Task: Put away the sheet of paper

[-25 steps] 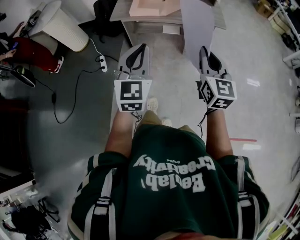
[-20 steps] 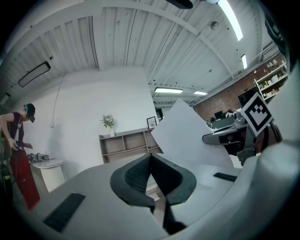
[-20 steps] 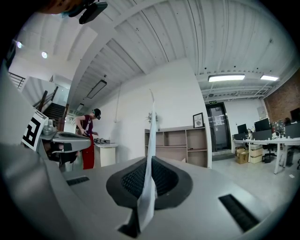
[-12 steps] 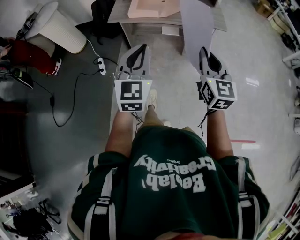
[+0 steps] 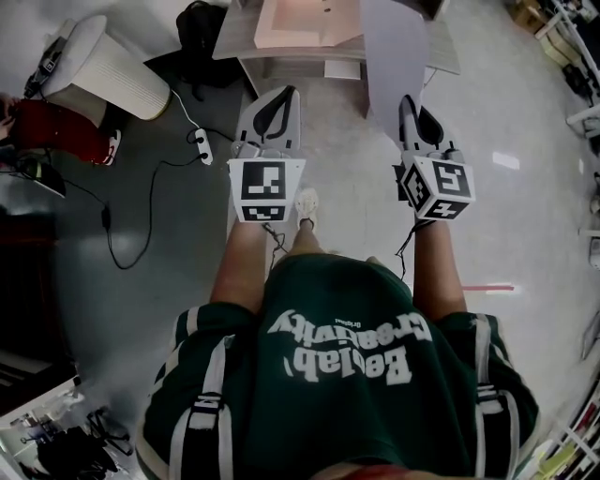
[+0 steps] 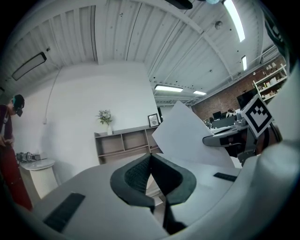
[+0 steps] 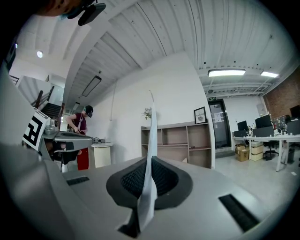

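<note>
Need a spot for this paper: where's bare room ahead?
Table: bare strips either side of the pink tray, the right one partly behind the paper. The pale floor right of the table is open. Crowded left: white bin, power strip.

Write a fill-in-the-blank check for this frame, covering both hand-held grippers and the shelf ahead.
1. The right hand-held gripper is ____ on the sheet of paper.
2. The left hand-held gripper, jaws together, holds ____.
3. The potted plant stands on ____ of the wooden shelf.
Missing words: shut; nothing; top.
</note>
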Tool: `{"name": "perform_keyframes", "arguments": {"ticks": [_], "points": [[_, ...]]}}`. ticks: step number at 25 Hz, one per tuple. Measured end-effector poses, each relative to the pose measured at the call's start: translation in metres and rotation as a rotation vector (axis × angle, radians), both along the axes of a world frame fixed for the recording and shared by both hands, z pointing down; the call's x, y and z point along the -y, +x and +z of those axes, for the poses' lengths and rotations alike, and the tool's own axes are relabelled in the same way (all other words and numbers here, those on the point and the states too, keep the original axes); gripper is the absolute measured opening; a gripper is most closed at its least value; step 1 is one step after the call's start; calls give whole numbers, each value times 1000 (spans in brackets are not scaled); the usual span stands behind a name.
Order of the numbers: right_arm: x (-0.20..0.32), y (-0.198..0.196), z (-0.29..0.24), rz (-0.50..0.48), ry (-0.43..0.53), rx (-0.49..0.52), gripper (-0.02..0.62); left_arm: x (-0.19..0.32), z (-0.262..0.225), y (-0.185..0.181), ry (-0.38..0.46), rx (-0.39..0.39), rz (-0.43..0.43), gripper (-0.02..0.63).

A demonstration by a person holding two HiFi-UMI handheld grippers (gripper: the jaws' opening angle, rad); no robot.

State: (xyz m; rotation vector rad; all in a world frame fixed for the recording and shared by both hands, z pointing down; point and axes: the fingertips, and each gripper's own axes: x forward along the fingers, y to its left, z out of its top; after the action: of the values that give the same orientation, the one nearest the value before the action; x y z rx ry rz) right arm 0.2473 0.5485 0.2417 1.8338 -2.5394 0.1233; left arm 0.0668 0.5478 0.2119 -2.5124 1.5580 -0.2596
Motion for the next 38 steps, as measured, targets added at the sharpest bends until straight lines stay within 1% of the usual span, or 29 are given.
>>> {"name": "perform_keyframes", "arguments": {"ticks": [5,14,23,30,33,38], "points": [[54,-6,-2,8,-7,1,34,55,-1,-10,-6,0,2,18],[157,-33,7,27,-36,-20,34,166,10,-42,-35,-9,6,18],[248,-53,12,72,-55,-21,34,267,17,-69,-54,-5,36,18],[294,-70,16,96,-60,-13,34,314,24,-81,-54,4,86,18],[306,-80,14,96,-62,-12,34,328,25,-88,-59,0,93,18],[319,-84,21,99,-69,-16,34,346,31,-90,-68,-2,103,18]]}}
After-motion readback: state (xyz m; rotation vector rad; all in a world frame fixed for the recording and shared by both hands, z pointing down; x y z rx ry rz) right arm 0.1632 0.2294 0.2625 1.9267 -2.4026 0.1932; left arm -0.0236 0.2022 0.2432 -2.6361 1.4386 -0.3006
